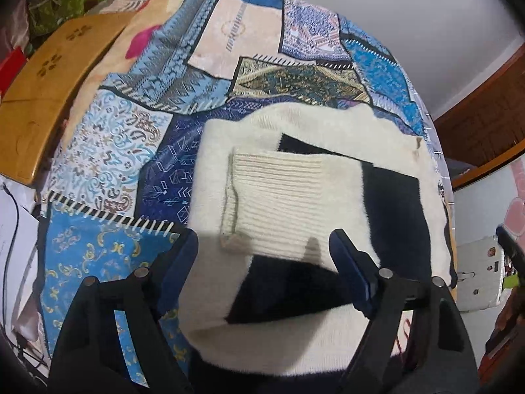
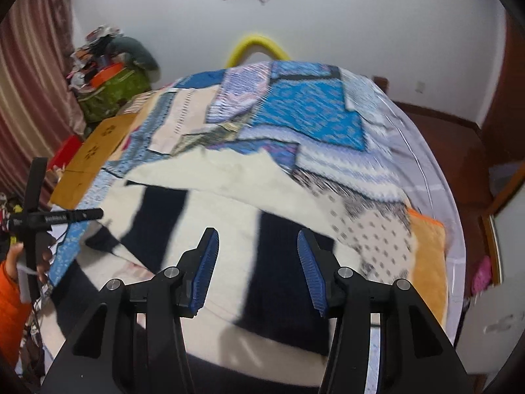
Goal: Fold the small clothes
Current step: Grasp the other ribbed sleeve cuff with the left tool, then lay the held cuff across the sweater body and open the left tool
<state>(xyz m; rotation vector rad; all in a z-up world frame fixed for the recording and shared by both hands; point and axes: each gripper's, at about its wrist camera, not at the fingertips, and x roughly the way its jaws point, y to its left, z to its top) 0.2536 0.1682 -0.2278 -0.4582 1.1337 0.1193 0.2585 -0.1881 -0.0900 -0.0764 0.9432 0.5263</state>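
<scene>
A bed covered by a blue patchwork quilt (image 1: 137,151) carries a cream-and-black sweater (image 1: 387,164) at its near edge, a wooden board (image 1: 49,75) lying left of the sweater.

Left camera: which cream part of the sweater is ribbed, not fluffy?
The sleeve cuff folded across the sweater, just ahead of the left gripper. It alone shows knit ridges.

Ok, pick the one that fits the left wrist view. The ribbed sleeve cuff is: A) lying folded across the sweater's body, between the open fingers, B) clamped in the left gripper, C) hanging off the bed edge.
A: the ribbed sleeve cuff lies flat on the cream-and-black sweater, with the left gripper open and not touching it.
</scene>
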